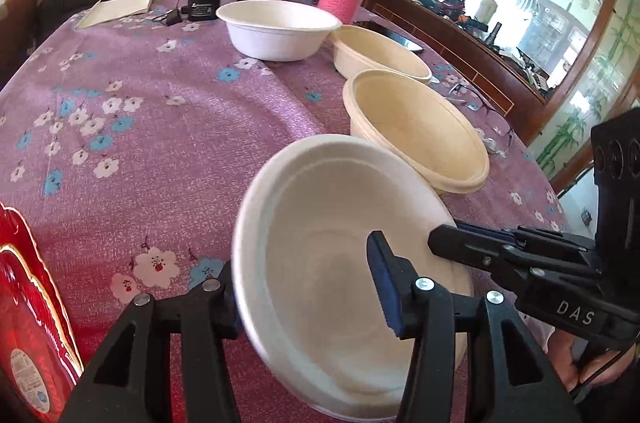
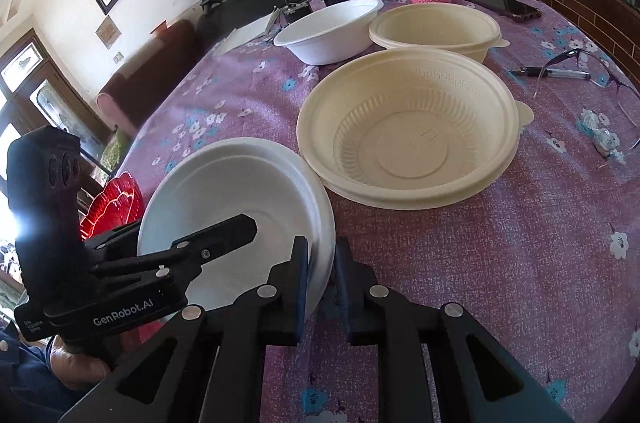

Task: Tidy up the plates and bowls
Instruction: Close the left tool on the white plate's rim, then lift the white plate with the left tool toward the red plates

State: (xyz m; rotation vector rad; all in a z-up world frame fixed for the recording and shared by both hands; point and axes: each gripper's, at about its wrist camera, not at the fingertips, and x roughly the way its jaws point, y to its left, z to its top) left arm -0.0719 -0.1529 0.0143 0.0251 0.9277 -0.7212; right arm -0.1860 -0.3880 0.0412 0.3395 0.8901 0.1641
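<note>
In the left wrist view my left claw (image 1: 308, 299) is nearest, its fingers set wide on either side of the rim of a white plate (image 1: 320, 263): one outside, one inside, the gap far wider than the rim, so it holds nothing. The plate is tilted. My right claw (image 1: 444, 243) reaches in from the right onto the plate's rim. Beyond, a cream bowl (image 1: 416, 127) sits just beside the plate, a second cream bowl (image 1: 380, 55) behind it and a white bowl (image 1: 280, 27) farther left.

In the right wrist view my right claw (image 2: 322, 275) pinches the plate (image 2: 240, 191) at its near right rim, fingers nearly together. The left claw (image 2: 240, 231) lies over the plate from the left. The near cream bowl (image 2: 408, 127) touches the plate's far edge.
</note>
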